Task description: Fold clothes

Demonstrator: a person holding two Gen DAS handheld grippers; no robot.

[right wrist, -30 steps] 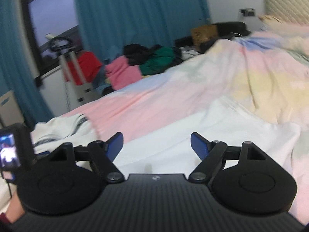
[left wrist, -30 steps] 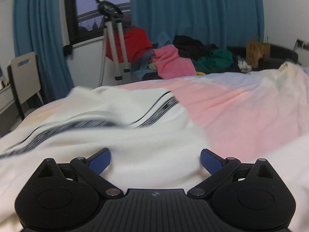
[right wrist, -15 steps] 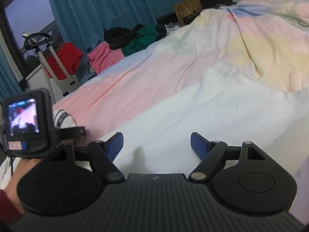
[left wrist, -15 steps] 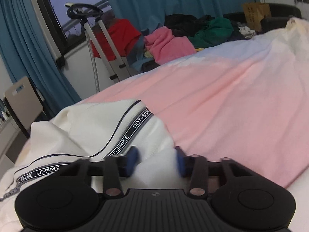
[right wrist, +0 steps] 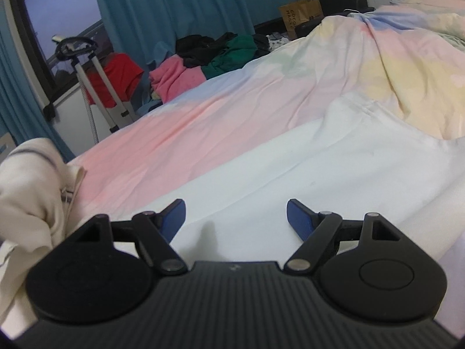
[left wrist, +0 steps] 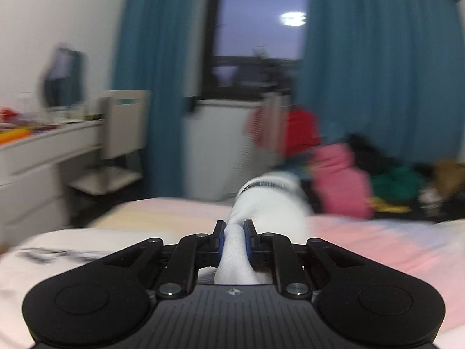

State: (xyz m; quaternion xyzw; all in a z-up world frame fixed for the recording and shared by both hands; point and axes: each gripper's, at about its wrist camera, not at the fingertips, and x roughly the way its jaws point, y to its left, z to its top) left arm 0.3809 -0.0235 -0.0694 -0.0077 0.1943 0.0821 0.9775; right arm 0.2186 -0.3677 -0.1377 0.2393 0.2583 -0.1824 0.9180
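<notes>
A white garment (left wrist: 270,200) with a dark striped band is pinched between the blue pads of my left gripper (left wrist: 234,228), which is shut on a fold of it and holds it lifted off the bed. More of the same cloth lies flat at the lower left with its black stripe (left wrist: 58,254). In the right wrist view the garment (right wrist: 32,192) hangs bunched at the left edge. My right gripper (right wrist: 236,213) is open over the white sheet (right wrist: 305,157), with nothing between its fingers.
A pastel pink, yellow and blue duvet (right wrist: 334,67) covers the bed. Beyond its far edge lie piles of pink (right wrist: 174,78), green and black clothes and a red garment (right wrist: 116,78) on a garment steamer stand (right wrist: 87,87). A white desk (left wrist: 43,157) and chair stand at left.
My left gripper closed on the white garment and lifted it, swinging toward the window. The right gripper stayed open and moved slightly; the left gripper's camera has left its view.
</notes>
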